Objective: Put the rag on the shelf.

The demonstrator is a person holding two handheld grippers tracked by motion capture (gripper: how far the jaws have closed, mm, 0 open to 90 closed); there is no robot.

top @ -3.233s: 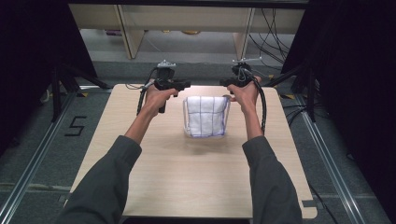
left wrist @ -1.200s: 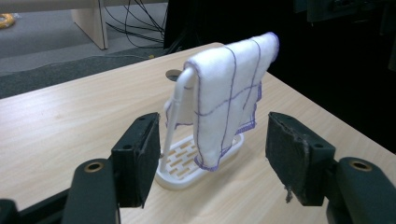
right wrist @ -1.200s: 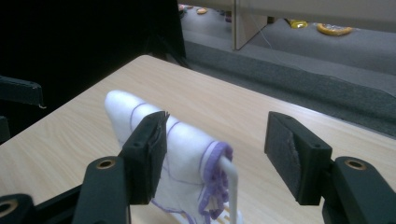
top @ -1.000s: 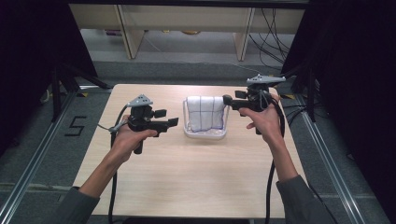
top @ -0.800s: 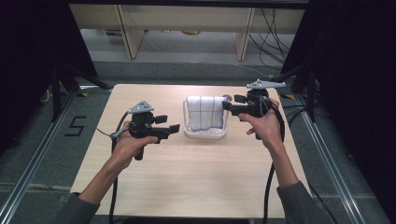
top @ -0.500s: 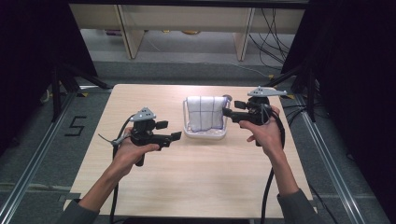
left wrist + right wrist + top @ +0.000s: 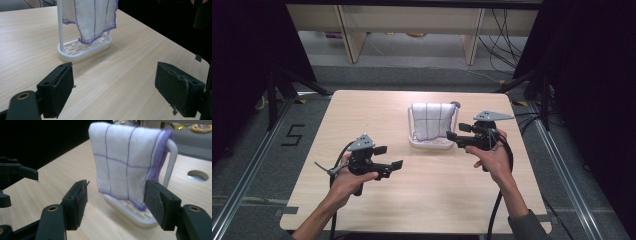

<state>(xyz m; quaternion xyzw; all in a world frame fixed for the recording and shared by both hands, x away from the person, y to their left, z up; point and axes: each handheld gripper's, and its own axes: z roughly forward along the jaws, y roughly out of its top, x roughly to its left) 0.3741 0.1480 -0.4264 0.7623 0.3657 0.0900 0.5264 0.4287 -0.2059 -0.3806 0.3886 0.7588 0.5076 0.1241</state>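
While draped, cloth (image 7: 431,120) over rack (image 7: 431,144)

Cloth (image 7: 432,120) draped over rack (image 7: 430,143), rack set mid-table (image 7: 362,120), left gripper (image 7: 393,165) before-left, right gripper (image 7: 453,135) beside right.

The table (image 7: 422,195) is lit evenly from above and looks bright, while both sides of the high view are nearly black. Shadows on the wood are soft and short; a faint one lies under the rack (image 7: 85,48). There is no strong glare, only a mild shine on the wood in the left gripper view. The high view is a little soft and grainy. In both gripper views the near black pads are slightly blurred, and the cloth (image 7: 125,160) looks pale, almost overexposed, at its top.
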